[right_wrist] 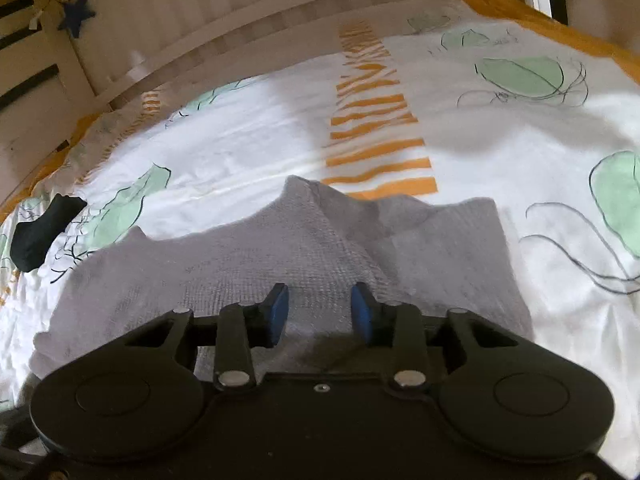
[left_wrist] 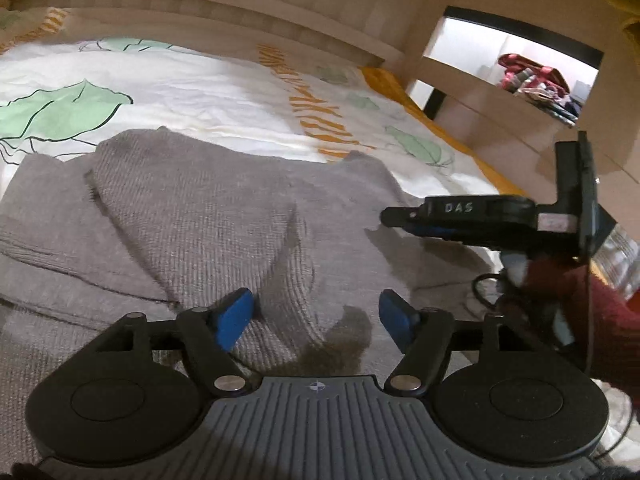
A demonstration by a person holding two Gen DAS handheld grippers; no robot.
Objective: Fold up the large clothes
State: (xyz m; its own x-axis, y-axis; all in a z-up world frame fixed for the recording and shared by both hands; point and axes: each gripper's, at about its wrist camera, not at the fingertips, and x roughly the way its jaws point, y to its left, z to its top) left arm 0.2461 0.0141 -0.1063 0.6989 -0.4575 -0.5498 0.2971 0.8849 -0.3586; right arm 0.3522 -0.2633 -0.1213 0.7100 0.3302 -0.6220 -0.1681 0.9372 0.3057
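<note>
bed [right_wrist: 256, 140]: leaf-print sheet | headboard [left_wrist: 200, 4]: pale wood | shelf [left_wrist: 500, 92]: right

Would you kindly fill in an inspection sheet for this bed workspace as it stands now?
Surface: bedsheet, white with green leaves and orange stripes.
Job's things: grey knit sweater, partly folded, lying flat.
Clutter: dark sock on the sheet's left.
Grippers: left tongs open above the sweater; right tongs open, nothing between.
Cables: black cable by the right tongs' handle.
Surroundings: wooden bed frame; shelf with clothes.
</note>
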